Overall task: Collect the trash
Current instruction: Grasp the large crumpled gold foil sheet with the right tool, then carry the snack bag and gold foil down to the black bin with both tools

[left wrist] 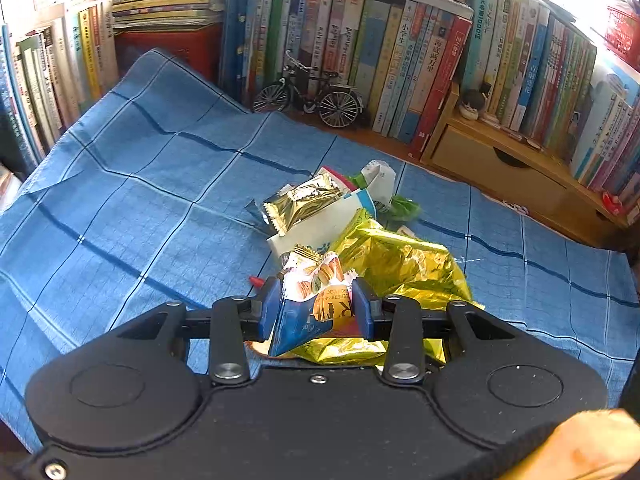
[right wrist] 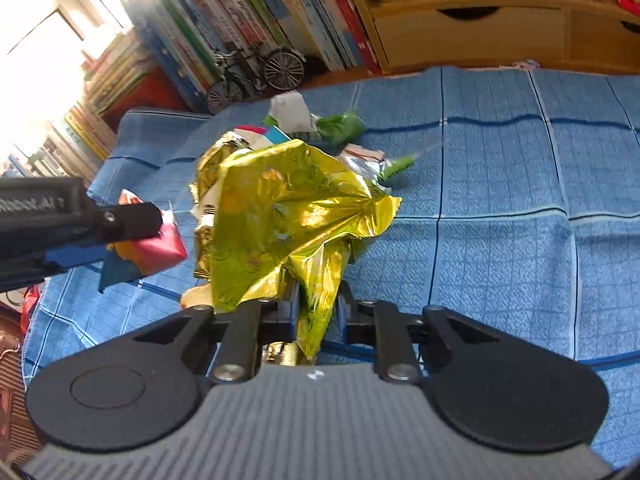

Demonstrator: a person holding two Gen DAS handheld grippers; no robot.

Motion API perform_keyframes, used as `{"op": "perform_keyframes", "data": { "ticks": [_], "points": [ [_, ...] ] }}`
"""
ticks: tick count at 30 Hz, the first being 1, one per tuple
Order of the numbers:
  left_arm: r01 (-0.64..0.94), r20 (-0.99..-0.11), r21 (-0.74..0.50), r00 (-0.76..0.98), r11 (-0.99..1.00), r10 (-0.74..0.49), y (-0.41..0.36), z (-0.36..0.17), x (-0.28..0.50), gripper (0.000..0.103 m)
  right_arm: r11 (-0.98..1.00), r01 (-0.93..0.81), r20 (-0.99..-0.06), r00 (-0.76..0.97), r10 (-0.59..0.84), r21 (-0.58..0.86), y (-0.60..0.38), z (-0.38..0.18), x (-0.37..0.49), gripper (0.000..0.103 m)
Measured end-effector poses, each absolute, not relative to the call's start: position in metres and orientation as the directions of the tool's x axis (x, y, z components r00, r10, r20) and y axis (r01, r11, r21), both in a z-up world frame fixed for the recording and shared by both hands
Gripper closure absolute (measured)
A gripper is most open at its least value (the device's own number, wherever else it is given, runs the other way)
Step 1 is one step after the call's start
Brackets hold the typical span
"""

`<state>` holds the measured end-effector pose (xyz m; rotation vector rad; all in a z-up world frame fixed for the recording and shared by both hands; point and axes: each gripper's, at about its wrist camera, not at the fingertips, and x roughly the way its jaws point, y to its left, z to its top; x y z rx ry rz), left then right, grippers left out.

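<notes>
Trash lies heaped near the middle of the blue checked cloth (left wrist: 132, 184), and you have a piece of it in each hand. Your left gripper (left wrist: 318, 300) has its blue pads pressed on either side of a biscuit wrapper (left wrist: 316, 300), a blue and orange packet with macarons printed on its white upper end; the jaws stand partly closed, held apart by the crumpled packet. In the right wrist view the same packet hangs from that gripper at the left edge, its red and orange side showing, clear of the cloth beneath it.

Your right gripper (right wrist: 318, 312) has its jaws drawn nearly together on a fold of the big yellow-gold foil bag (right wrist: 280, 216). The bag billows up in front of the fingers and hides most of the pile behind it.

Beyond the foil bag, still on the cloth, you can see a small gold sachet (left wrist: 300, 204), a white carton (left wrist: 378, 178) tipped on its side, and some crumpled green plastic (right wrist: 340, 126). A green toothbrush-like item (right wrist: 396, 168) lies just right of the heap; it is too blurred to name for certain.

Behind the cloth a model bicycle (left wrist: 312, 98) stands in front of a row of books (left wrist: 400, 64), beside a wooden drawer unit (left wrist: 496, 168).
</notes>
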<state>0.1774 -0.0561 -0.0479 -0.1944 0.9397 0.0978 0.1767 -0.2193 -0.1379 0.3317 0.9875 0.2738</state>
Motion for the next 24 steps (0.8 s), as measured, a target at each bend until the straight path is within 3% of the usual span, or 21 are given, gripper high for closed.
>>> {"op": "perform_keyframes", "data": {
  "ticks": [10,24],
  "points": [
    [-0.192,-0.79,-0.125,0.613,0.973,0.019,-0.048,-0.035,0.138,0.066,0.915,-0.094,-0.732,0.57,0.372,0.392,-0.227,-0.115,0.153,0.086],
    [-0.133,-0.757,-0.167,0.652,0.977,-0.041,-0.024,-0.023,0.054,0.066,0.946,-0.057,-0.663,0.7,0.265,0.319,-0.239,-0.065,0.091,0.086]
  ]
}}
